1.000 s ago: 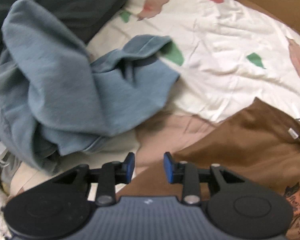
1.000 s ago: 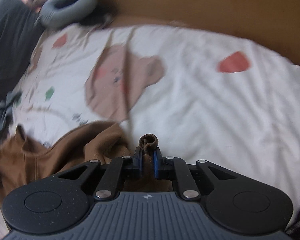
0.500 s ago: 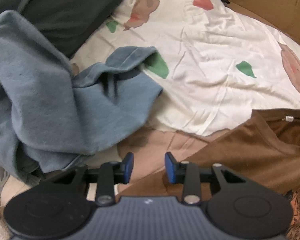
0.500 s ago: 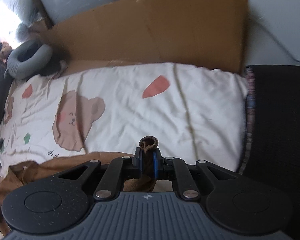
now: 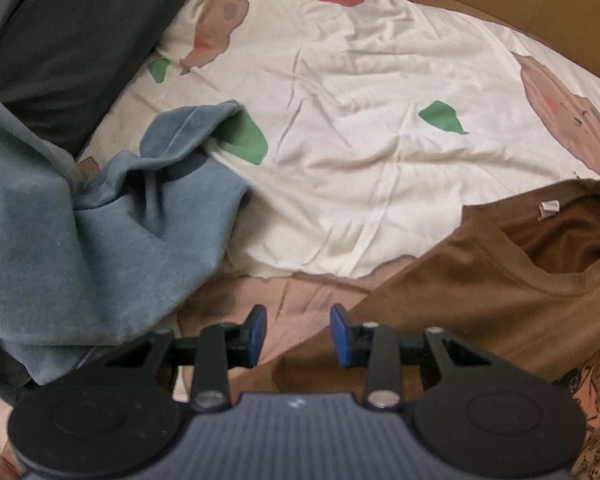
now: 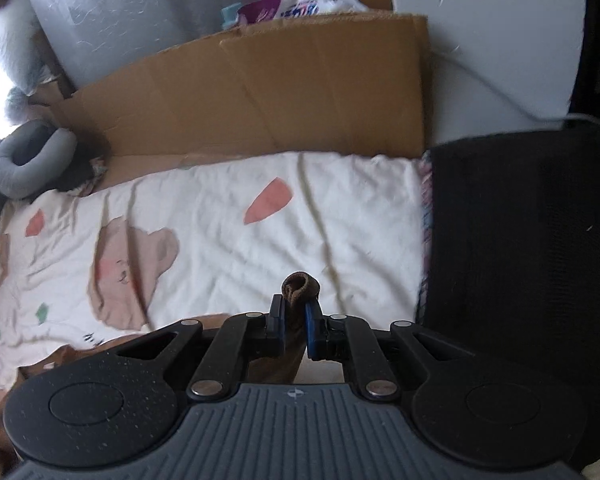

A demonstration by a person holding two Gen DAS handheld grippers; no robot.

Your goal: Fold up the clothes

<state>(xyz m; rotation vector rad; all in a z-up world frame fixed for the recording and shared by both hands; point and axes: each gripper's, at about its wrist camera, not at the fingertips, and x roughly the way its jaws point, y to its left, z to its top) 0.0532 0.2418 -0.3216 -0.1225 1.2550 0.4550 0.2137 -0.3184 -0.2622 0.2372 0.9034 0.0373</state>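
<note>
A: What takes up most of the view?

B: The sheet [image 5: 380,152], cream with bear and coloured patches, spread over the bed. In the right wrist view a cardboard wall [image 6: 260,92] stands along its far edge, and a black chair [image 6: 520,240] sits at its right end.

A: And the clothes?

B: A blue garment [image 5: 80,232] lies crumpled in a heap on the left of the left wrist view, one sleeve reaching onto the sheet. The brown shirt [image 5: 480,288] lies at the lower right, collar open, with a small white tag at the neckline. A printed patch shows at its lower right edge.

A: The grippers?

B: The left gripper [image 5: 298,334] points steeply down, jaws partly apart with nothing between them; the shirt's edge and a pink bear patch lie below it. The right gripper [image 6: 296,326] is clamped narrow on a bunched fold of the shirt, which pokes up as a small rolled nub past the tips. The rest of the shirt trails down to the left.

A: Anything smaller?

B: A grey neck pillow [image 6: 28,160] at the far left corner.
</note>
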